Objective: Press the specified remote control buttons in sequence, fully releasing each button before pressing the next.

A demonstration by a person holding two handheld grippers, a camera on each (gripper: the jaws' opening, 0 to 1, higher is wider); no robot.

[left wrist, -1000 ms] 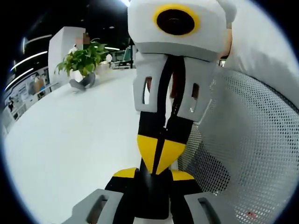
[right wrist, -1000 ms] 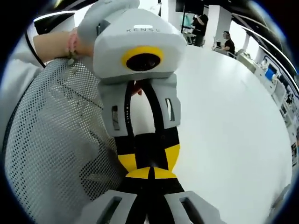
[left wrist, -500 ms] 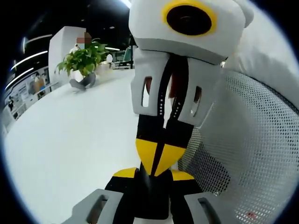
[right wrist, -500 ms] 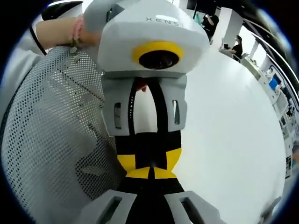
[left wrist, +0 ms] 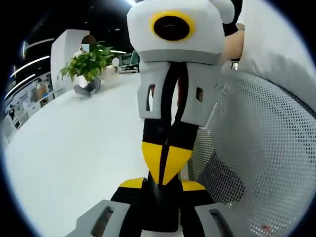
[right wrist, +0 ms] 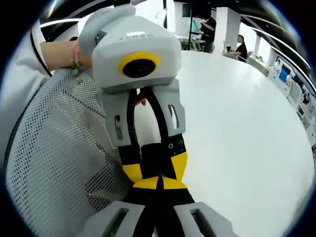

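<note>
The left gripper (left wrist: 166, 183) and right gripper (right wrist: 159, 183) meet tip to tip at each frame's lower centre, both with fingers closed on nothing, over a white surface (left wrist: 74, 143). A mesh chair (left wrist: 266, 143) fills the right; a plant (left wrist: 88, 63) sits upper left. The remote's place cannot be told.

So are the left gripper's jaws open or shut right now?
Shut. In the left gripper view the left gripper has its yellow tips pressed together with nothing between them, nose to nose with the right gripper.
</note>
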